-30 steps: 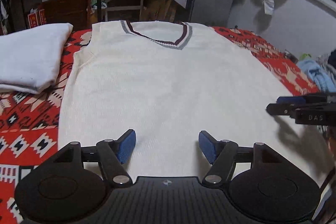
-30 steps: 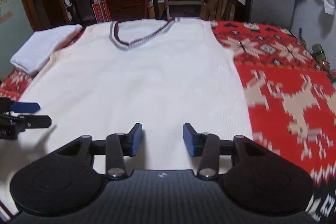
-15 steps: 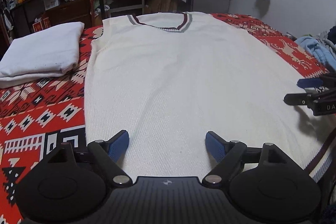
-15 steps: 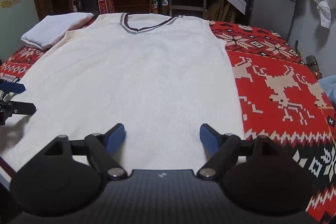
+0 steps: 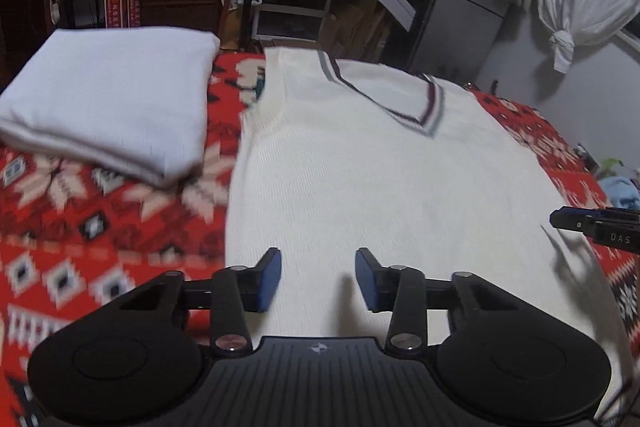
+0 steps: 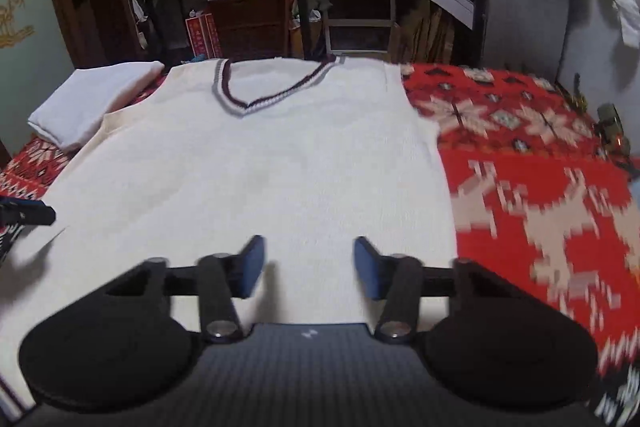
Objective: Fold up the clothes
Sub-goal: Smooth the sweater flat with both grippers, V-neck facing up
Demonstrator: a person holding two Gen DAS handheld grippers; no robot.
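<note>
1. Cream knit makes up the sleeveless vest (image 5: 384,195), which lies flat and face up on the bed, its V-neck (image 6: 272,95) trimmed in maroon and grey and pointing toward the far clutter of shelves.
2. Under it, the bedspread (image 6: 520,163) is red with white and black snowflake and reindeer patterns, showing bare on both sides of the vest.
3. A folded white garment (image 5: 108,95) sits on the bedspread just beside the vest's left shoulder, apart from it by a strip of red.
4. The left gripper (image 5: 318,277) hovers over the vest's lower left part, near its left edge; its blue-padded fingers (image 5: 269,277) are spread with cloth visible between them and nothing pinched.
5. The right gripper (image 6: 306,267) hangs over the vest's lower right part, near its right edge, its fingers also spread apart and empty.
6. Each gripper's tip shows at the edge of the other's view, both above the vest's lower half.
7. Motion blur smears the bedspread pattern in both views.
</note>
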